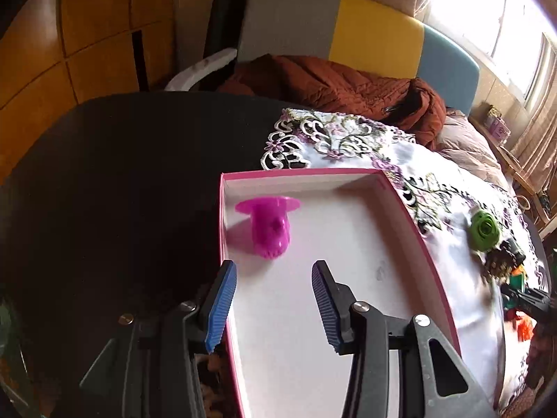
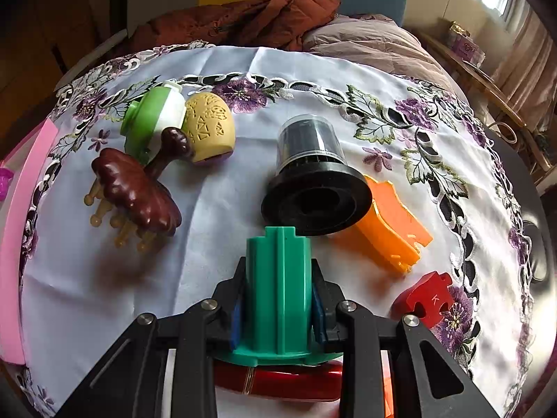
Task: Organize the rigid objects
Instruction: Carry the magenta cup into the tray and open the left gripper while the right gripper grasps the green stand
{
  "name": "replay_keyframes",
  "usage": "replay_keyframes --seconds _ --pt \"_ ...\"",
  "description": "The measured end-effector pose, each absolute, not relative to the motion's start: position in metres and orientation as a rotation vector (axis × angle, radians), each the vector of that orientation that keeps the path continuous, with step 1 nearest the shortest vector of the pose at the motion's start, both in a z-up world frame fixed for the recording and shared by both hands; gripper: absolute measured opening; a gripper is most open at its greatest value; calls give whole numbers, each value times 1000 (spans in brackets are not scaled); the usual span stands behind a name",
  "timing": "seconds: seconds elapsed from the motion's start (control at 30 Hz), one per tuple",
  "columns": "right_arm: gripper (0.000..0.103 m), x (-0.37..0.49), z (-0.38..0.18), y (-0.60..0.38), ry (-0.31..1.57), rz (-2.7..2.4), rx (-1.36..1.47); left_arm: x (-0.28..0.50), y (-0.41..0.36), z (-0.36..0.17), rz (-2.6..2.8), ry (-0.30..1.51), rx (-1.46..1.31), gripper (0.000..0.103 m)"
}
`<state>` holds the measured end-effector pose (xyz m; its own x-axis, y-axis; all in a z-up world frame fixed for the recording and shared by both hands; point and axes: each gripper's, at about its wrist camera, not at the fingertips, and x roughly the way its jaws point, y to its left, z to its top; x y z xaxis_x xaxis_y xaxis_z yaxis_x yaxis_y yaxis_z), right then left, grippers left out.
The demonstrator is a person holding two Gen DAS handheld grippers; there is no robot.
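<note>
A shallow pink-rimmed box with a white floor lies under my left gripper. That gripper is open, its blue pads apart with nothing between them. A magenta flanged piece lies on its side in the box's far left corner, just beyond the fingertips. My right gripper is shut on a green ribbed spool, held upright above the embroidered cloth. The box's pink edge shows at the far left of the right wrist view.
On the cloth lie a green-and-white piece, a yellow carved piece, a brown pronged massager, a black spool with a clear cap, an orange piece and a red puzzle piece. A brown jacket lies behind the table.
</note>
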<state>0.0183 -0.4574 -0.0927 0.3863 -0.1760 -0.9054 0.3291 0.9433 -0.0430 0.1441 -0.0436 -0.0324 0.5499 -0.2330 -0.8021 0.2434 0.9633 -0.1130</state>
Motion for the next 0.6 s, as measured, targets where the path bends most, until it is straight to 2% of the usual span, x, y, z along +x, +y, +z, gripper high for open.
replay_keyframes --seconds 0.3,0.6 --pt "30 18 -92 -449 1122 -342 82 83 -38 -18 -247 916 11 45" --pt "30 17 -90 -448 1120 -356 76 55 -25 -18 -188 905 24 45"
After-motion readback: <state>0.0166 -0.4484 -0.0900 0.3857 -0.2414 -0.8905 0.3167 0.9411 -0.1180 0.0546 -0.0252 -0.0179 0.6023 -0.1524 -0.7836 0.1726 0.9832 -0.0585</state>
